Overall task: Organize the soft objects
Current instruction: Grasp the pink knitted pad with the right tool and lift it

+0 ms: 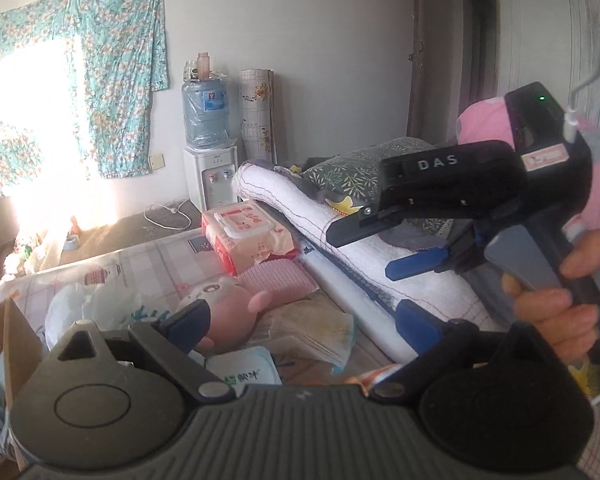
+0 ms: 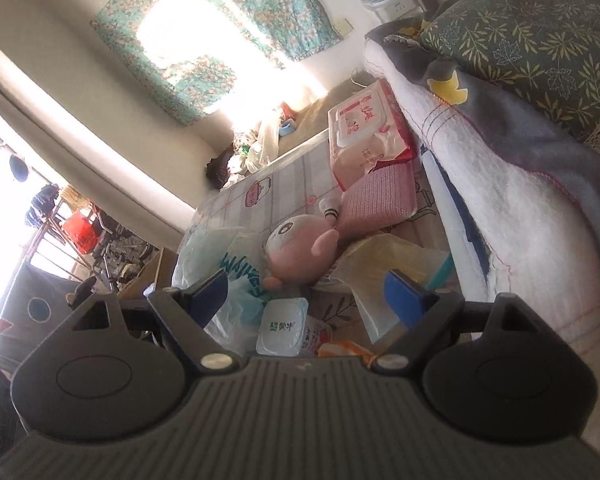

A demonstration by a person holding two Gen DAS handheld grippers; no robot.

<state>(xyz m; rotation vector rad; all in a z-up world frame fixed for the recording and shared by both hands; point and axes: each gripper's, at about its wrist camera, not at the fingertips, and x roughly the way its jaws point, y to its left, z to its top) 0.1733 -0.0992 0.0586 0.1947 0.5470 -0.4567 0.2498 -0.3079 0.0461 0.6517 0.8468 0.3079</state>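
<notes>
A pink plush toy (image 1: 228, 300) (image 2: 300, 252) lies on the patterned sheet (image 1: 160, 252) (image 2: 288, 176) among soft packs. Around it are a pink knitted cloth (image 1: 280, 280) (image 2: 380, 200), a red-and-pink wipes pack (image 1: 248, 236) (image 2: 364, 136), a white-lidded pack (image 1: 244, 372) (image 2: 284, 326), a yellowish pack (image 1: 312, 328) (image 2: 388, 256) and a printed plastic bag (image 1: 96, 308) (image 2: 220, 256). My left gripper (image 1: 304, 326) hangs open over the toy, holding nothing. My right gripper (image 2: 306, 290) (image 1: 416, 262), held by a hand (image 1: 552, 300), is open and empty above the folded quilt's edge.
A folded white quilt (image 1: 340, 216) (image 2: 500, 184) with a green leaf pillow (image 1: 352, 168) (image 2: 532, 40) borders the sheet on the right. A cardboard box (image 1: 16, 340) stands at the left. A water dispenser (image 1: 208, 120) is by the far wall. A pink garment (image 1: 484, 120) on a hanger is at the right.
</notes>
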